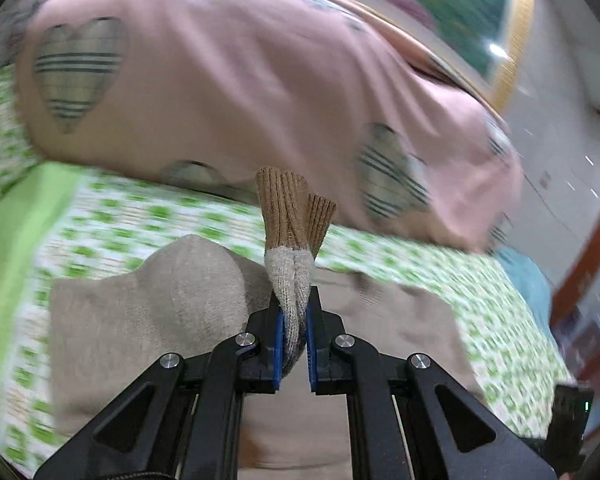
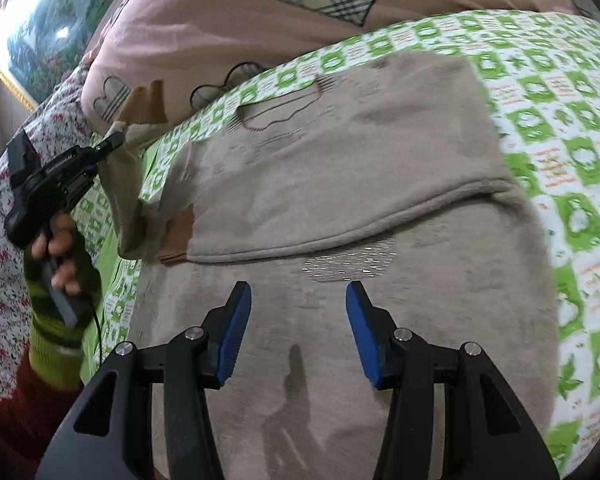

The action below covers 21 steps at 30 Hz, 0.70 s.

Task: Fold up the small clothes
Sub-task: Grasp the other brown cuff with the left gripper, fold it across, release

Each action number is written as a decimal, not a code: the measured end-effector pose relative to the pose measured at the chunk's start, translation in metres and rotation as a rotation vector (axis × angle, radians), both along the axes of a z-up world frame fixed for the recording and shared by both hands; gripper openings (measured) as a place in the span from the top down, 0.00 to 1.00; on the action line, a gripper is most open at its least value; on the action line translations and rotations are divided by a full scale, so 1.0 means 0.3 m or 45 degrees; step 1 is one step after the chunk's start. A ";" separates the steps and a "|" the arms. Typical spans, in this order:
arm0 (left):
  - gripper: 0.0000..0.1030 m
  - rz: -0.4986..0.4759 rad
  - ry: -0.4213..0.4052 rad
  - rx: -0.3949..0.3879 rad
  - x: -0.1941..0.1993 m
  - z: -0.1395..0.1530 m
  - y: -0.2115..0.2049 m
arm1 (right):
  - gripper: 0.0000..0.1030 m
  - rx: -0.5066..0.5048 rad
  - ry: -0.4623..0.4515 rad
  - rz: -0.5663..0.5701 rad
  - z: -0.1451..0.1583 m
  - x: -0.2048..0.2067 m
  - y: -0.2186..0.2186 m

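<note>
Green-check bedsheet (image 2: 560, 160); hand (image 2: 58, 248) on L gripper (image 1: 295, 312) only in R wrist view.

A gold-framed landscape painting (image 1: 452, 4) hangs above the green-checked bedsheet (image 2: 548, 128) and pink pillow (image 1: 228, 80).

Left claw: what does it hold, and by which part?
The left claw is shut on the beige garment's sleeve, just below its brown ribbed cuff.
</note>
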State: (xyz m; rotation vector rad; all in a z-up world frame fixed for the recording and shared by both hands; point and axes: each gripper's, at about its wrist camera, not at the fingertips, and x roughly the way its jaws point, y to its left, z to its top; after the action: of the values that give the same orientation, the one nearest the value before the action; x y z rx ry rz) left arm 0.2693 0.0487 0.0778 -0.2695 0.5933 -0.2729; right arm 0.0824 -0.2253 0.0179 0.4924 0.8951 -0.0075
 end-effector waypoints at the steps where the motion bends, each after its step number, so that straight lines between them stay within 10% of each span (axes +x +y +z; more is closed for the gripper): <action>1: 0.93 -0.039 0.006 0.015 -0.002 -0.018 -0.070 | 0.51 0.002 -0.001 -0.013 0.001 -0.011 -0.014; 12: 0.89 -0.279 0.160 0.204 0.068 -0.300 -0.452 | 0.51 0.038 0.007 -0.151 -0.014 -0.083 -0.140; 21: 0.38 -0.254 0.236 0.186 -0.081 -0.331 -0.310 | 0.51 0.109 -0.048 -0.152 0.011 0.039 -0.156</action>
State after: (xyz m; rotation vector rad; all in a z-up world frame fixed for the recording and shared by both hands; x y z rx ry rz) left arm 0.2448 -0.0441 -0.0215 -0.0942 0.8219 -0.3978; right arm 0.0942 -0.2721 0.0210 0.6234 0.8302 -0.0688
